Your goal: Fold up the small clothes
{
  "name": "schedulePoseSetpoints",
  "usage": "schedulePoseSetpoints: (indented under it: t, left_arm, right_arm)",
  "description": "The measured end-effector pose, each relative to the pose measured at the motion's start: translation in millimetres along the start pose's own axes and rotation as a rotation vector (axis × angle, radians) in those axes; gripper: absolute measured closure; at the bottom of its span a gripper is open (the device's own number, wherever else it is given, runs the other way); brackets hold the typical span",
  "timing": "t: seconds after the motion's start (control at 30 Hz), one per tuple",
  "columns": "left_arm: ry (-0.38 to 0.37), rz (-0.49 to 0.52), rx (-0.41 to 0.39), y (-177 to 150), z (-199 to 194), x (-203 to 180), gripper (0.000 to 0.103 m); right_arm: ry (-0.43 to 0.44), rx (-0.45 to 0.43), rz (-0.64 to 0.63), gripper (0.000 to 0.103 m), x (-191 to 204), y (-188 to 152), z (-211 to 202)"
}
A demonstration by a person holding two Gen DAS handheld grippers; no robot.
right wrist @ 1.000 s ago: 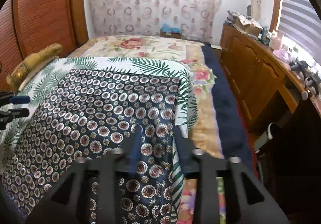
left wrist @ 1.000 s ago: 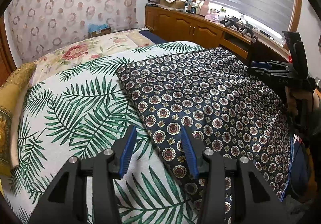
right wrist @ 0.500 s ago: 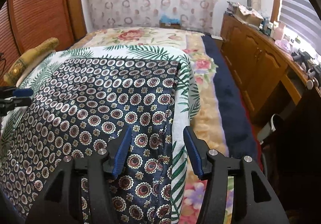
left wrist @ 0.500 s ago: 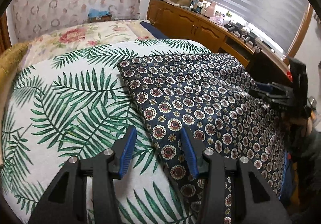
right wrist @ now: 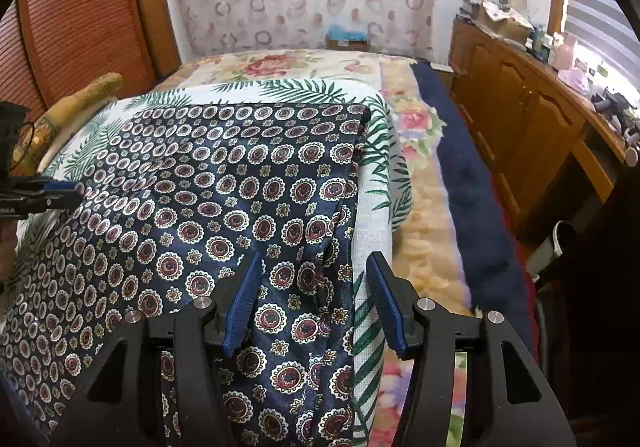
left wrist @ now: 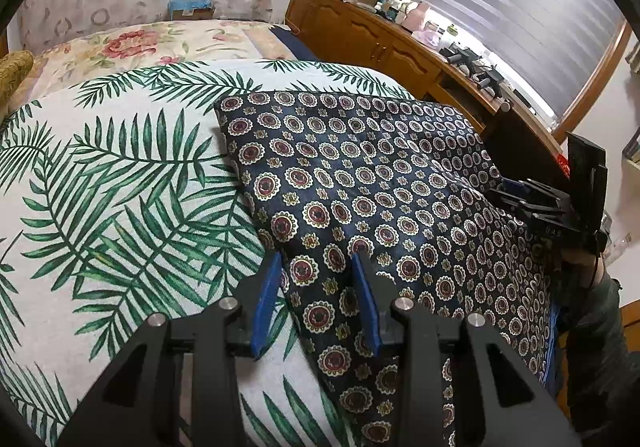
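A dark navy cloth with round medallion print (left wrist: 360, 183) lies spread on a white palm-leaf sheet (left wrist: 120, 187) on the bed; it also shows in the right wrist view (right wrist: 224, 199). My left gripper (left wrist: 318, 267) is open, its blue pads straddling the cloth's left edge near the front. My right gripper (right wrist: 314, 275) is open wide over the cloth's right edge, where the cloth hangs in folds beside the leaf sheet (right wrist: 376, 207). Each gripper shows in the other view: the right one (left wrist: 532, 203), the left one (right wrist: 48, 193).
A floral bedspread (right wrist: 288, 67) covers the far bed. A navy blanket strip (right wrist: 472, 183) runs along the bed's right side. A wooden cabinet (right wrist: 520, 111) with clutter stands to the right. A gold pillow (right wrist: 76, 103) lies at the left by a wooden wall.
Both grippers have moved forward and lower over the cloth's front corners. The right gripper's jaws have opened wider. The cloth has not been lifted.
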State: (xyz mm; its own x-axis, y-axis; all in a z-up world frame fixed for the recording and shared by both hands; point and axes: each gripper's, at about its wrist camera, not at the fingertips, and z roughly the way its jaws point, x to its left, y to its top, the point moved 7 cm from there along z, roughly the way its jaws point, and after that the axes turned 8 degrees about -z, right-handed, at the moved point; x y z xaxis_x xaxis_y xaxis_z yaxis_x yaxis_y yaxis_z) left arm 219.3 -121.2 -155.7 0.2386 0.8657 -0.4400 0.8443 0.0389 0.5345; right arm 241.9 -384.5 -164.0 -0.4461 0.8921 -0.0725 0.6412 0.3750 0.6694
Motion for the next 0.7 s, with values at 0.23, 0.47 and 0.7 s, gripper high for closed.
schedulePoseSetpoints:
  t: [0.23, 0.47, 0.7]
  left_arm:
    - [-0.003, 0.044, -0.010, 1.0, 1.8, -5.8, 0.099]
    - [0.013, 0.113, -0.098, 11.1, -19.3, -19.7, 0.101]
    - [0.052, 0.111, -0.176, 35.4, -45.1, -1.3, 0.102]
  right_arm:
    - [0.055, 0.014, 0.017, 0.048, -0.3, -0.9, 4.2]
    - [0.092, 0.015, -0.008, 0.081, 6.2, 0.0, 4.0]
    - [0.132, -0.004, -0.065, 0.099, 24.5, 12.0, 1.9]
